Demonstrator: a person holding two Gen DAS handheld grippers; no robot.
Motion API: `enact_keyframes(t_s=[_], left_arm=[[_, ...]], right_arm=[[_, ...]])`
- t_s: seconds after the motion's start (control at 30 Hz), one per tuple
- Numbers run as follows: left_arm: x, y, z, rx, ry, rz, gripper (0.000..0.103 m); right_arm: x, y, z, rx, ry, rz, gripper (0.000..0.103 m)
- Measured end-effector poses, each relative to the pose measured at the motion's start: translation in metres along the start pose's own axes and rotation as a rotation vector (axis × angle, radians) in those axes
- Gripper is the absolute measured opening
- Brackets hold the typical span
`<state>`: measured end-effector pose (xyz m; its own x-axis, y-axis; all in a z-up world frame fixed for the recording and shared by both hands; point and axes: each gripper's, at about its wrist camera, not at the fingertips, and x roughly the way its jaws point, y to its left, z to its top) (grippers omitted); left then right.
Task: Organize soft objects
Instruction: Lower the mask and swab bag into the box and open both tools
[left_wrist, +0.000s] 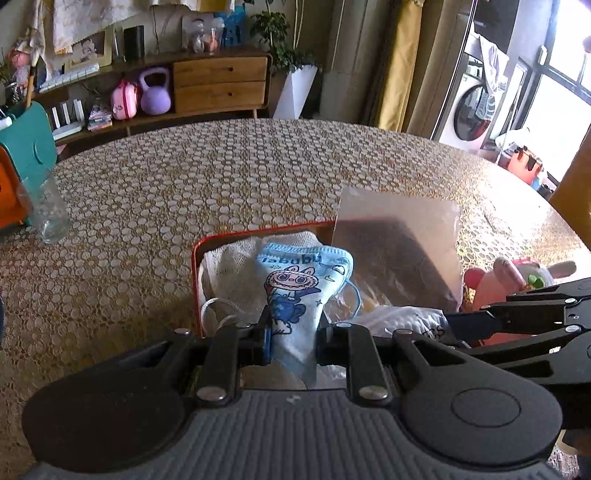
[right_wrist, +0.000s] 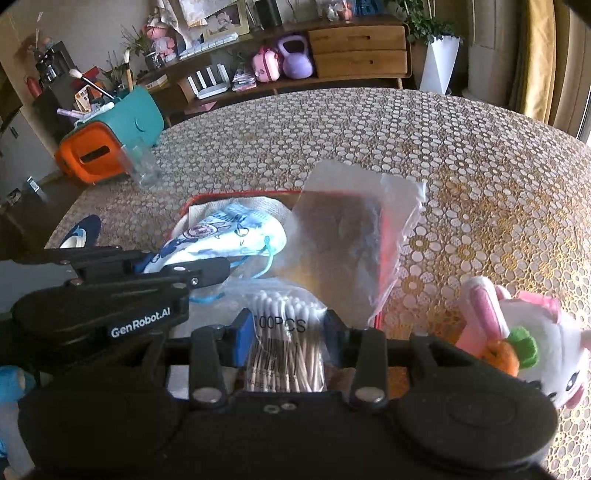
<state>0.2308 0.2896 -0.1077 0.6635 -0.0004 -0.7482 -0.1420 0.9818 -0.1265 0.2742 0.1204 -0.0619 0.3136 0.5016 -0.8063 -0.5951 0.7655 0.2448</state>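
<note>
I have the left gripper (left_wrist: 293, 341) closed on the lower end of the blue cartoon face mask (left_wrist: 304, 280), jaws pinching the fabric from both sides, so the mask hangs over the red-rimmed tray (left_wrist: 194, 280) rather than lying flat in it. From my left camera the tray sits at about twelve o'clock just ahead of the fingers, and a white knitted cloth (left_wrist: 236, 273) already lies in it at eleven o'clock, under and behind the mask. I judge the mask is held there for dropping onto that pile.

My right gripper (right_wrist: 286, 332) is clamped on a clear bag of cotton swabs (right_wrist: 284, 350), jaws squeezing the pack at its middle, probably so the loose plastic cannot slip. It rides close beside the left tool, which shows at nine o'clock in the right view, so the two are near enough to collide.

A clear plastic bag (right_wrist: 347, 236) stands tilted over the tray's right side at one o'clock, partly hiding the rim. I cannot tell what it leans on. A white and pink plush toy (right_wrist: 532, 350) lies on the lace tablecloth (right_wrist: 369, 133) at three o'clock, outside the tray and not yet sorted. A clear glass (left_wrist: 48, 206) stands well apart at ten o'clock in the left view.
</note>
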Motion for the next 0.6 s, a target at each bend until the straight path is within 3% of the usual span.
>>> enact_keyframes(t_s=[0.2,0.6], left_arm=[[0.008,0.002,-0.004,-0.003,0.028,0.008,0.020],[-0.007,-0.005,-0.004,-0.002,0.011,0.029,0.022]], right_arm=[[0.002,0.001,-0.004,-0.023,-0.007,-0.007,0.041],[-0.007,0.001,-0.001,-0.005,-0.022,-0.018,0.051]])
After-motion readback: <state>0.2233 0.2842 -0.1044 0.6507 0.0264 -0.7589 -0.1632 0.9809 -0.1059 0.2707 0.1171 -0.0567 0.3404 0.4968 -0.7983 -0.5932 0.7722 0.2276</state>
